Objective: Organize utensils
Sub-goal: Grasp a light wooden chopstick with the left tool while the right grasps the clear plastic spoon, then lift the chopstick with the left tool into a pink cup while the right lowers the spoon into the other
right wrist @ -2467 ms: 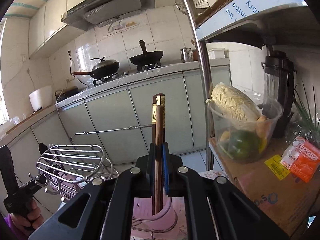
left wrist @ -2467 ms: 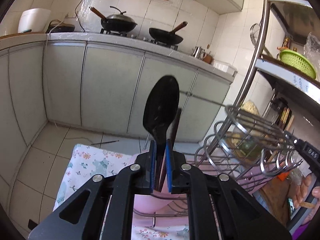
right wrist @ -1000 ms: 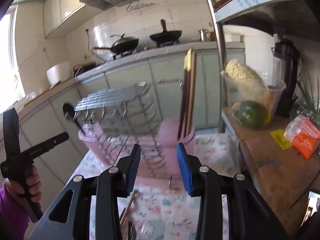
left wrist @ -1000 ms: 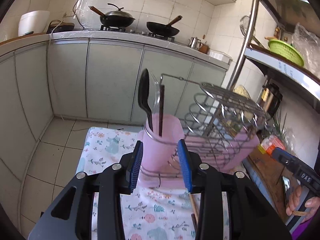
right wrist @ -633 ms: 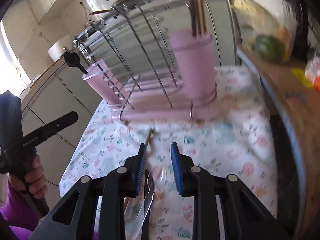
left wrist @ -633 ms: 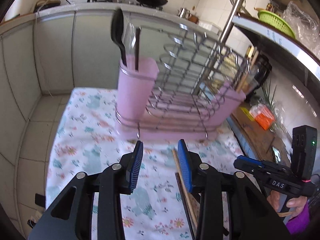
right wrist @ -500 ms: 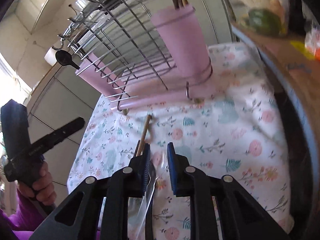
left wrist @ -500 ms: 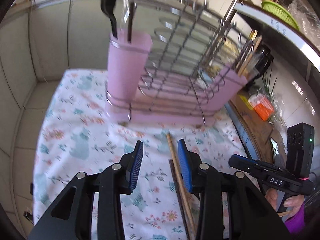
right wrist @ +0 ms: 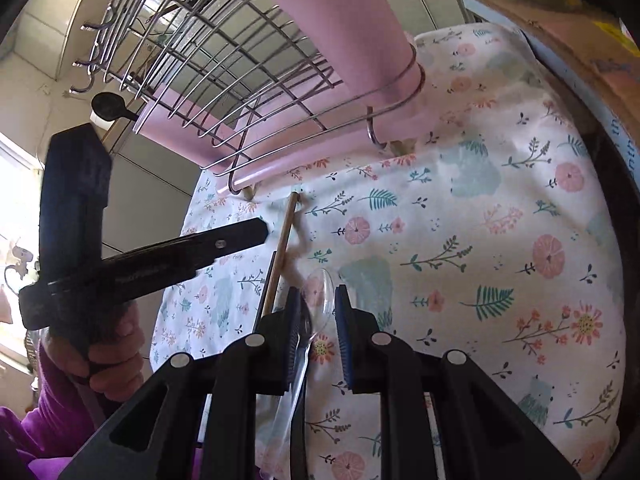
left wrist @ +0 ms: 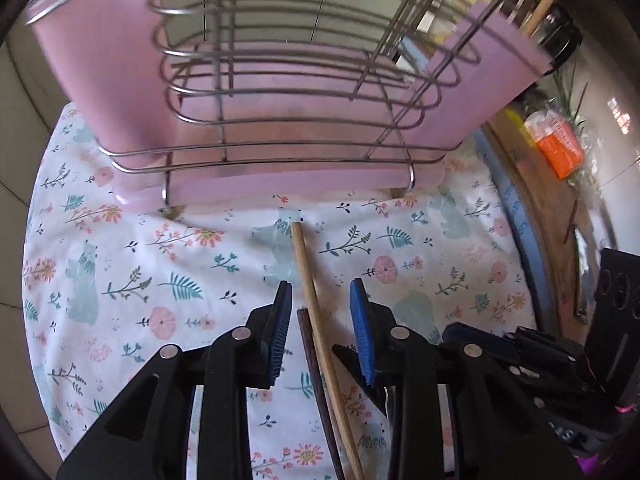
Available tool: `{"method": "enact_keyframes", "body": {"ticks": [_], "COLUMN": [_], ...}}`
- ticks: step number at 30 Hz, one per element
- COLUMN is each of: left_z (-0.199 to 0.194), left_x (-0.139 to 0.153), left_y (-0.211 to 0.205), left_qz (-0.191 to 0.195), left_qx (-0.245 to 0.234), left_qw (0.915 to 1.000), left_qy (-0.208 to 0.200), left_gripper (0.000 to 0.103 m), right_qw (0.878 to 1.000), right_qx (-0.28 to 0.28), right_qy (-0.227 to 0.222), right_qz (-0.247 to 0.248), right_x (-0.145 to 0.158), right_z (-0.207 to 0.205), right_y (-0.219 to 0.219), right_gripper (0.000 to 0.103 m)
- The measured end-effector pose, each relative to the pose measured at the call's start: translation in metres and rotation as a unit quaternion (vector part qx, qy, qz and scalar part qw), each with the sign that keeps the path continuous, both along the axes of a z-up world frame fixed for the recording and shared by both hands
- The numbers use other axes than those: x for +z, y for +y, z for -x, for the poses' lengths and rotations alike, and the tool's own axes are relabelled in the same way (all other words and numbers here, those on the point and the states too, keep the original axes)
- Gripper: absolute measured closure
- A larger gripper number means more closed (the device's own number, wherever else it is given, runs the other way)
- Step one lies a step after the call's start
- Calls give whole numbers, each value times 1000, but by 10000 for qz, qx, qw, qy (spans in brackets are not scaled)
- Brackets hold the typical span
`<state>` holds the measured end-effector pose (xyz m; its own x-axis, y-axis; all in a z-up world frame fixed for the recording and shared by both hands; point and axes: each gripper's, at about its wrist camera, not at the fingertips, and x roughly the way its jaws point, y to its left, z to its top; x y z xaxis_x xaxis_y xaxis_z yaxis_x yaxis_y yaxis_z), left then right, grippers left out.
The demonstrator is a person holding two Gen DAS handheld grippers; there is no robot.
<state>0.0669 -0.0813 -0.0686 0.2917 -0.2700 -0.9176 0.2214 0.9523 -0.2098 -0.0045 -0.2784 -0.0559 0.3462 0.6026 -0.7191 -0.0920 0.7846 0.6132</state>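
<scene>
My left gripper (left wrist: 322,334) is open, low over the floral cloth (left wrist: 120,260), its jaws on either side of a light wooden chopstick (left wrist: 316,316) and a dark chopstick (left wrist: 316,384) lying beside it. My right gripper (right wrist: 318,330) is open, its jaws around a clear plastic spoon (right wrist: 320,304) that lies on the cloth (right wrist: 500,240). The light chopstick (right wrist: 282,248) lies just left of it. The left gripper shows in the right wrist view (right wrist: 160,256). The pink wire rack (left wrist: 280,120) stands behind, with a black spoon (right wrist: 110,106) in its far cup.
A pink cup (right wrist: 344,28) sits at the rack's near end in the right wrist view. To the right a wooden ledge holds an orange packet (left wrist: 558,148) and cardboard (right wrist: 580,32). The cloth's edges drop off at the left and the front.
Both grippers let go of their utensils in the rack cups, opened, and came down to the cloth. They now straddle the chopsticks and the clear spoon.
</scene>
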Motion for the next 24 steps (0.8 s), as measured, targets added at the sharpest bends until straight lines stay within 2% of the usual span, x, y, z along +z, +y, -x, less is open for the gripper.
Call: {"method": "enact_keyframes", "body": {"ticks": [6,8,9,13,21,23,24], "left_z": [-16,-17,-17,-16,7,14,18], "left_x": [-25,-32,-32,-24,18,28,32], "left_y": [-14,-16,-15,0,36,44,49], "left_qz": [-478,-598,-633,-109,787,952,1016], "left_qx": [-57,-24,0,149,142,131,134], "left_qw": [9982,9974,9974,9993,9965,9945,9936], "left_qy": [354,391,338,328,-252,-406,-473], "left_gripper": [75,90,94,97,97,97,97], "right_qw": [9991,9987,9984,9979,9979,9985,9986], "right_qx": [28,72,87,146,194,161,148], "right_qy": [294,377,435,569,621,516,475], "right_qz": [-299,-343,-346,-259,18,92,181], "right_x": [-11,-15,-18,-25,-36,-36,-37], "right_z": [-4,-5,-6,-11,-21,-21,-20], "right_y": [-4,-1,1,9,32,37,39], "right_gripper": [85,84,84,84,84,87,97]}}
